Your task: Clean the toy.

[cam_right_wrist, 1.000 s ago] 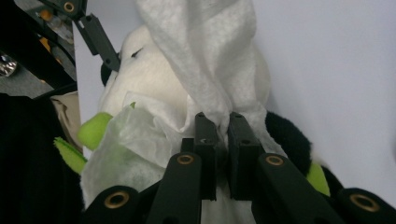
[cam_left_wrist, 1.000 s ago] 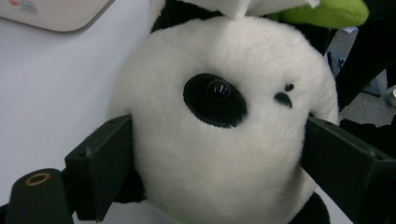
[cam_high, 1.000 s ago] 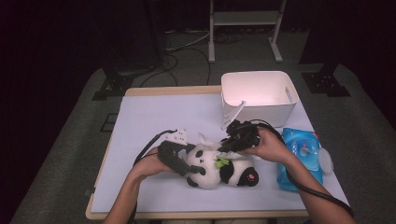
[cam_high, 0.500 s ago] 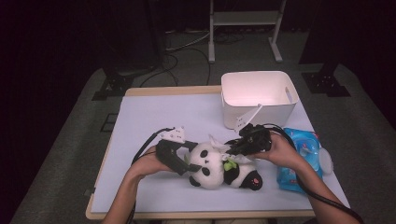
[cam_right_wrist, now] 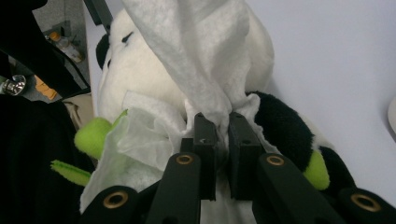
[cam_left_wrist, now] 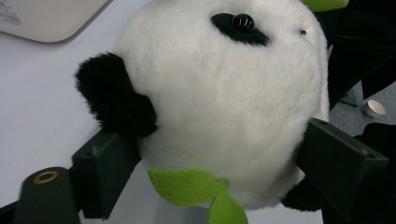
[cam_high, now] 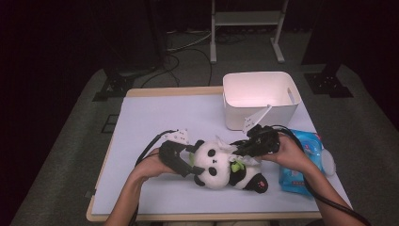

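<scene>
Left gripper (cam_high: 188, 162), jaws wide and just closing, clamps the head of the panda plush (cam_high: 226, 165) lying near the table (cam_high: 141, 117) front edge, while right gripper (cam_high: 244, 149) is pinched shut on a white wipe (cam_right_wrist: 196, 70) draped over the plush's body.

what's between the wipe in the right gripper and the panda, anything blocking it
Nothing visible. The right gripper is shut on the white wipe, which already lies against the panda, whose head sits between the left gripper's jaws.
</scene>
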Demonstrator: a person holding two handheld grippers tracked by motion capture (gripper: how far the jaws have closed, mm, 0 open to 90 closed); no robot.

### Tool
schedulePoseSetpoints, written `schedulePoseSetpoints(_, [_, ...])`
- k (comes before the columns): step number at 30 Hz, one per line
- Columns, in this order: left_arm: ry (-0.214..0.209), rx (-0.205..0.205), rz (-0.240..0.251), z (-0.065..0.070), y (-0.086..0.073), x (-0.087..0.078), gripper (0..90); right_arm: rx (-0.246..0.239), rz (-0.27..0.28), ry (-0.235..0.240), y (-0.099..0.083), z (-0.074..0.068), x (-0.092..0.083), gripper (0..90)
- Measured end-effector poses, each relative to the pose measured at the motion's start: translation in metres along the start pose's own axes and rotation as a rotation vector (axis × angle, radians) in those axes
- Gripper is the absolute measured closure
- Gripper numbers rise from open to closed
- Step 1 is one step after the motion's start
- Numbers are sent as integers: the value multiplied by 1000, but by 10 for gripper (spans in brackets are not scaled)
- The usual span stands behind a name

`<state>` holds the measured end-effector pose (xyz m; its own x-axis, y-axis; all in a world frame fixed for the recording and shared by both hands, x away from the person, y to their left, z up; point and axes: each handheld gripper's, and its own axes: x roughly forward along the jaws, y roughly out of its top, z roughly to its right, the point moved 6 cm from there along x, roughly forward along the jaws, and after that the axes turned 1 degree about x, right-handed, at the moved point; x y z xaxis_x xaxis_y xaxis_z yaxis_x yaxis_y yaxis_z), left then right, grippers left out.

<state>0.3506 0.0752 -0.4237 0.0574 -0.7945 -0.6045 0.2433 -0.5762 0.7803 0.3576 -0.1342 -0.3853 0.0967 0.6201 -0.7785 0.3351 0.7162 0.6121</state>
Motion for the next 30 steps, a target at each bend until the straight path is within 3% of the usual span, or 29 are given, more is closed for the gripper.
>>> schedulePoseSetpoints(8, [3,-3,-13,-2,-2,-1,161,-14,-8,2,14,-4,-1,702])
schedulePoseSetpoints(13, [3,2,-18,-1,-2,-1,161,-18,17,19,16,-5,-6,604])
schedulePoseSetpoints(16, [3,3,-20,-1,-3,-1,161,-21,31,14,15,-6,-13,599])
schedulePoseSetpoints(30, [5,4,-22,-1,-3,-2,161,6,45,4,-13,-5,-37,552])
